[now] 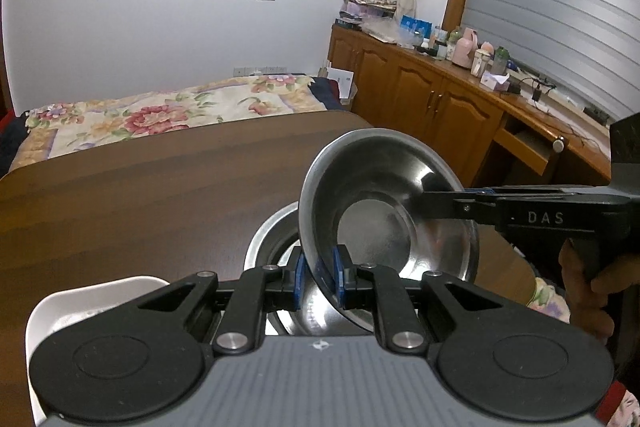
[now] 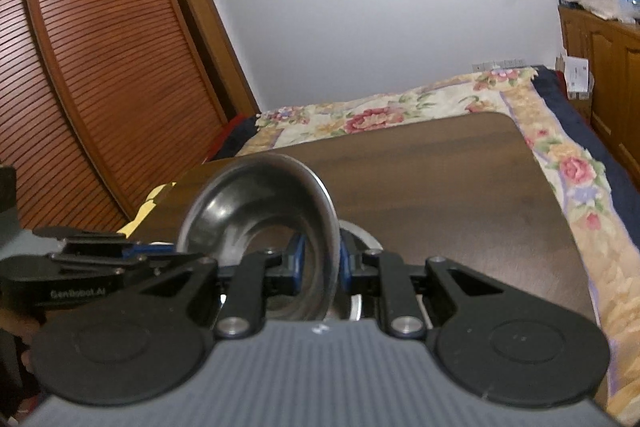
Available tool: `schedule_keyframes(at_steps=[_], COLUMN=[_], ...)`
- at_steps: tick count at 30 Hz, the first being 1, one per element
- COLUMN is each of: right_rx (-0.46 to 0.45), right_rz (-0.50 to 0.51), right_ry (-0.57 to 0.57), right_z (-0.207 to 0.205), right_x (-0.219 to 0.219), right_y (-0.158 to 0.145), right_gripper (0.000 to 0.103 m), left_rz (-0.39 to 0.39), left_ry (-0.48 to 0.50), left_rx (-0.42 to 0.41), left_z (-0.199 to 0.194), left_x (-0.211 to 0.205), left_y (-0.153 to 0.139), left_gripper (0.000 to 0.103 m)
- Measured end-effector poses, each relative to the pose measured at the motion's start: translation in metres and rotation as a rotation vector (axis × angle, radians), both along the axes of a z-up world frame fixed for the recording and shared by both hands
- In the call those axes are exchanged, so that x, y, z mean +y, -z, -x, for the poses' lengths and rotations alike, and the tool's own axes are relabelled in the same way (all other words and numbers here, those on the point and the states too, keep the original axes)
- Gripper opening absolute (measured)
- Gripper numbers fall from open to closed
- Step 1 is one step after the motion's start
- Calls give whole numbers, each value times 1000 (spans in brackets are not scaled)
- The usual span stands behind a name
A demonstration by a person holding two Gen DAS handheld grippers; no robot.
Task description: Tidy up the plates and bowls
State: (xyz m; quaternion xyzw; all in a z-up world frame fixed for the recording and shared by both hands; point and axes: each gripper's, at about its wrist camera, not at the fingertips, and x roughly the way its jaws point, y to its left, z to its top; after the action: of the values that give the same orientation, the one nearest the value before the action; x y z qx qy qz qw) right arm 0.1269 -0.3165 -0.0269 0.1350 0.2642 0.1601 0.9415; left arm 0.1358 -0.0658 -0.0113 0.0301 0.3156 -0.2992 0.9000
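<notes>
Dark wood table (image 1: 140, 187); steel bowl (image 1: 272, 231); white dish (image 1: 60, 307).

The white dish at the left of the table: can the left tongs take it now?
Probably not yet. The left tongs are shut on the steel bowl, which the right tongs also hold. The white dish itself lies uncovered.

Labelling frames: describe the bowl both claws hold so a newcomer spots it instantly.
Start at the brown table in front of the floral bed. Near its front edge a steel bowl rests flat beside a white dish. The held bowl hangs tilted above that one, rim pinched by the left claw and right claw; it alone is off the table.
</notes>
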Motion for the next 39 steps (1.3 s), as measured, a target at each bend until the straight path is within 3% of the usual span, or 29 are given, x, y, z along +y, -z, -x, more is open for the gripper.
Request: schedule_keyframes(at_steps=[10, 21, 29, 39], right_rx=[-6, -42, -110, -190], right_rz=[50, 86, 158, 219], right_ry=[4, 27, 54, 68], right_z=[4, 2, 5, 12], right_x=[11, 18, 26, 33], right_y=[17, 25, 35, 37], right_gripper=[20, 20, 20, 22], left_rz=[-15, -20, -54, -33], left_ry=[-13, -41, -72, -136], left_rx=[14, -2, -94, -188], left_z=[5, 7, 16, 30], left_x=[3, -1, -10, -11], left_y=[25, 33, 40, 53], left_gripper=[17, 16, 17, 18])
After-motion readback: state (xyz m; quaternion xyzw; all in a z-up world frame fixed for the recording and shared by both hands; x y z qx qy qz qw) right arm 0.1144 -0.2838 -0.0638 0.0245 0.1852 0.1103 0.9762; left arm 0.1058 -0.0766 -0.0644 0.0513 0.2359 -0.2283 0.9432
